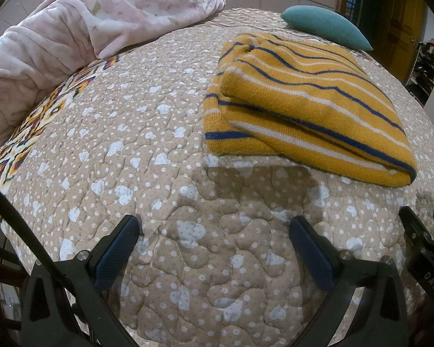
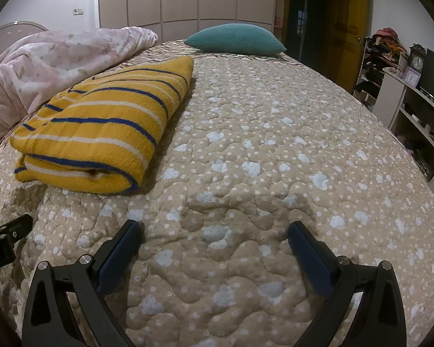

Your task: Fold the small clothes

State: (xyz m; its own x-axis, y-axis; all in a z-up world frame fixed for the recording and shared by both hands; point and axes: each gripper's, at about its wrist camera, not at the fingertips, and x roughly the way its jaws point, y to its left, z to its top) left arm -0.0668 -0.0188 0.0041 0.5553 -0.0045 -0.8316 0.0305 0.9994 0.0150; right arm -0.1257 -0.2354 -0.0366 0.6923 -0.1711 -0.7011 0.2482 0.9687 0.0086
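Mustard-yellow striped sweater [image 1: 303, 104] lies folded into a thick bundle on the bed [image 1: 188, 202]. Left gripper [image 1: 214, 234] and right gripper [image 2: 214, 240] hover near it over bare quilt, jaws spread, holding nothing. Folding looks finished; next, perhaps squaring the edges. Pink blanket [image 1: 72, 29] and teal pillow [image 2: 234, 40] sit clear.

Right gripper [image 1: 428, 248] body: you can read "DAS" in white letters, off to the right of your left claw.
Left gripper [image 2: 3, 240] body: you can read "oot.AI", its start cut off, off to the left of your right claw.
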